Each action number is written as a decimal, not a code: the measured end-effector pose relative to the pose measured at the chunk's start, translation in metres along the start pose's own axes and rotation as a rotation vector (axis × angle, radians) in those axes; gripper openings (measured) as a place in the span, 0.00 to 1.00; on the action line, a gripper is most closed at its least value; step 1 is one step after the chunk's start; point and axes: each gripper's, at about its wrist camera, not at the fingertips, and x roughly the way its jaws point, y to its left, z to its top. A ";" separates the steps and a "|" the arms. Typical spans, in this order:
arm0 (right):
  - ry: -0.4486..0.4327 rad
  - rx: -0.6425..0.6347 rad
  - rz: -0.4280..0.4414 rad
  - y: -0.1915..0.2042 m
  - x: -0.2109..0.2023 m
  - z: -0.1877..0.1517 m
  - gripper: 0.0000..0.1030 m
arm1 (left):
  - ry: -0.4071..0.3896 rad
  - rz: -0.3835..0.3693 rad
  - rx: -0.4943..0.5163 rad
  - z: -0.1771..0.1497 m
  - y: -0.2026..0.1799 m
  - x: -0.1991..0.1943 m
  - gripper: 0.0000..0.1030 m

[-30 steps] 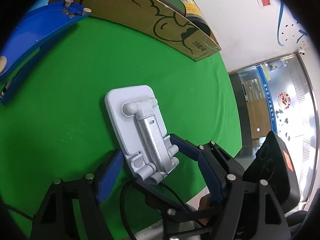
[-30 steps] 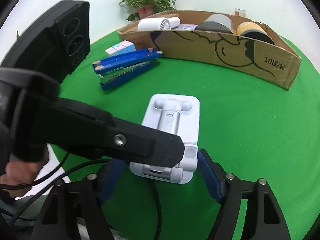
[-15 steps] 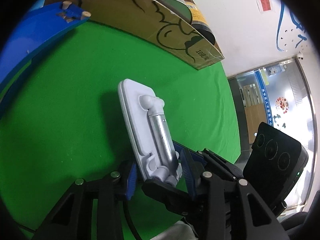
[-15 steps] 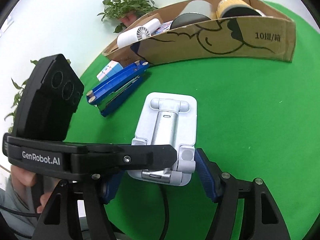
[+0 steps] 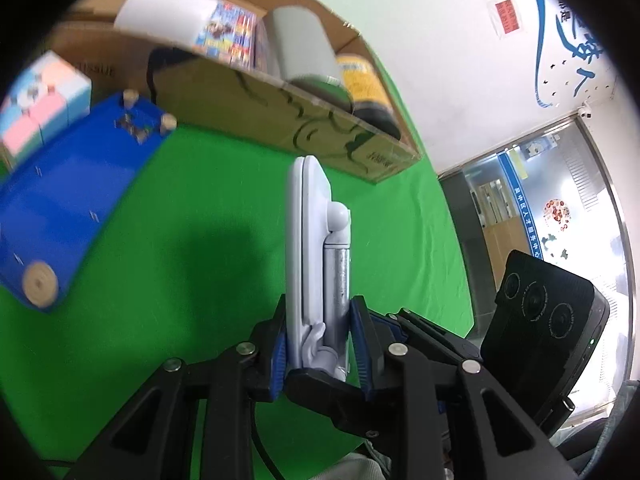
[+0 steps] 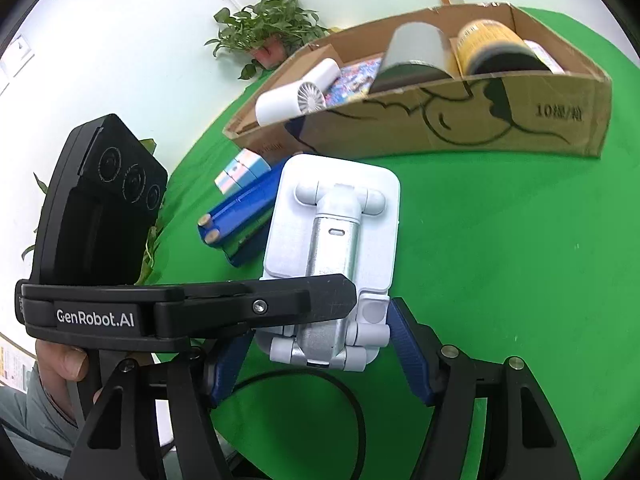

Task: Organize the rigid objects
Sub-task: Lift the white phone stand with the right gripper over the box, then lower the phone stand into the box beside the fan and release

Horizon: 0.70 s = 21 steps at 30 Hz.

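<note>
- Green cloth [image 6: 500, 260] covers the table; a brown cardboard box [image 6: 520, 120] at its far side already holds a white handheld fan [image 6: 296, 98], a grey cylinder [image 6: 416, 50], a yellow-labelled can [image 6: 492, 46] and a colourful booklet.
- Left gripper [image 5: 320, 344] is clamped shut on the folded white plastic phone stand [image 5: 308, 248], held on edge above the cloth.
- Right gripper [image 6: 320, 356] is half open, straddling the stand's hinged end [image 6: 332, 240]; contact unclear.
- Left out, by my reading: the stand, a blue stapler [image 6: 240, 216] and a pastel cube [image 6: 240, 170].
</note>
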 end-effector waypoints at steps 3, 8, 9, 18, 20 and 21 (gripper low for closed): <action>-0.027 -0.036 -0.003 0.010 -0.006 0.015 0.63 | -0.038 -0.007 0.026 0.013 -0.005 -0.014 0.26; -0.080 -0.095 -0.016 0.026 -0.015 0.046 0.63 | -0.094 -0.024 0.064 0.038 -0.006 -0.036 0.26; -0.088 -0.103 -0.018 0.028 -0.015 0.051 0.63 | -0.102 -0.024 0.072 0.043 -0.006 -0.039 0.26; -0.110 -0.134 -0.040 0.046 -0.002 0.116 0.63 | -0.138 -0.033 0.090 0.096 -0.002 -0.051 0.26; -0.099 -0.134 -0.044 0.049 0.002 0.133 0.63 | -0.135 -0.028 0.081 0.108 0.001 -0.052 0.26; -0.092 -0.130 -0.040 0.049 0.005 0.141 0.63 | -0.133 -0.022 0.083 0.113 0.001 -0.051 0.26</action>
